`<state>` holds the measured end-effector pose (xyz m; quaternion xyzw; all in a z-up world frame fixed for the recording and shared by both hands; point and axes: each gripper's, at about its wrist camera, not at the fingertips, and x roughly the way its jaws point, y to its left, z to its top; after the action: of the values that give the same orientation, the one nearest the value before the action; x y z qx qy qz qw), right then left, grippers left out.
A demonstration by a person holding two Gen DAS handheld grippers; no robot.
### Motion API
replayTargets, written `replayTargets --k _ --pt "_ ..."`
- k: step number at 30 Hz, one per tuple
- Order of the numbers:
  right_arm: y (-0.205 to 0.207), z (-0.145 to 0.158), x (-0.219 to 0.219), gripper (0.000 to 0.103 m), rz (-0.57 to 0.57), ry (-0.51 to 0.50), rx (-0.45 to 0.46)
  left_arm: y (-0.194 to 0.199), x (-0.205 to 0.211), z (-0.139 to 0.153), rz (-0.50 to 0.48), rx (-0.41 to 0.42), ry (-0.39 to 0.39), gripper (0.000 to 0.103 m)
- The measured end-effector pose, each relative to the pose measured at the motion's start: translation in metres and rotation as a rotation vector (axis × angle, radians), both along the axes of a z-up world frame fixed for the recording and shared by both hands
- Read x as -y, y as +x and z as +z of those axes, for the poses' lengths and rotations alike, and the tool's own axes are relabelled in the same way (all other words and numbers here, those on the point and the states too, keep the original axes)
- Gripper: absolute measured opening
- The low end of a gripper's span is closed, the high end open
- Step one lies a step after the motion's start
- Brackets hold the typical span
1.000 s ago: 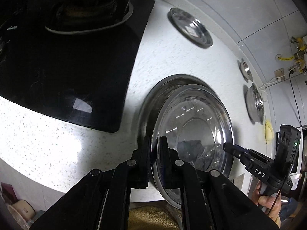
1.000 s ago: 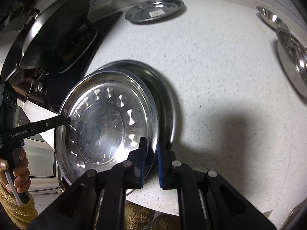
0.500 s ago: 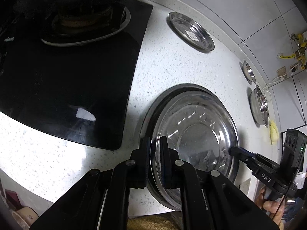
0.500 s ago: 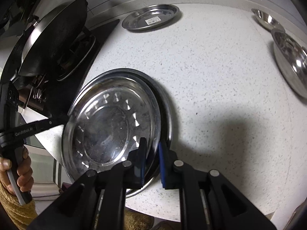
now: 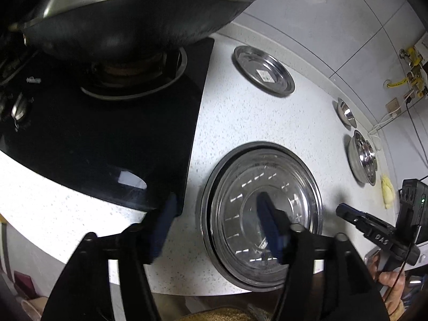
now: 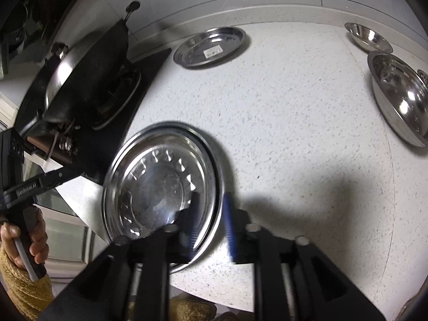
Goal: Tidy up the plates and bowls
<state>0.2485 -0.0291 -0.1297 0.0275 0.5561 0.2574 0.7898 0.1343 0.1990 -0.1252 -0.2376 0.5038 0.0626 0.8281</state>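
A dimpled steel plate [image 5: 267,176] [image 6: 155,184] lies nested in a larger steel plate [image 5: 206,200] [image 6: 187,127] near the counter's front edge. My left gripper [image 5: 216,211] is above its left rim with the jaws opening; one finger hangs over the plate and the other over the hob's corner, and neither pad touches the plate. My right gripper [image 6: 212,214] straddles the right rim, its jaws also opening and its pads off the metal. Each gripper shows in the other's view: right gripper [image 5: 345,212], left gripper [image 6: 76,171].
A small stickered plate [image 5: 263,72] [image 6: 211,46] sits by the back wall. A small bowl [image 5: 346,112] [image 6: 367,36] and a bigger bowl [image 5: 362,157] [image 6: 398,96] stand at the right. A wok [image 5: 133,13] [image 6: 85,72] sits on the black hob [image 5: 93,147].
Both grippers were shut on opposite rims of the upper plate. They have let go, spread their jaws and risen, and the plate now lies flat in the lower one.
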Motion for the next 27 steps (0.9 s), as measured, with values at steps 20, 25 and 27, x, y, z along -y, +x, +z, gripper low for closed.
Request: replayTargets --k 20,25,27 --pt "0.147 -0.008 0.02 0.028 -0.016 0.047 0.027 0.193 0.074 0.006 -0.022 -0.078 0.319 0.065" --pt "0.202 -0.018 0.003 0.028 -0.022 0.069 0.026 0.241 0.059 -0.011 0.077 -0.107 0.409 0.065" --pt "0.22 -0.022 -0.006 0.028 -0.021 0.076 0.022 0.255 0.051 -0.017 0.114 -0.115 0.414 0.065"
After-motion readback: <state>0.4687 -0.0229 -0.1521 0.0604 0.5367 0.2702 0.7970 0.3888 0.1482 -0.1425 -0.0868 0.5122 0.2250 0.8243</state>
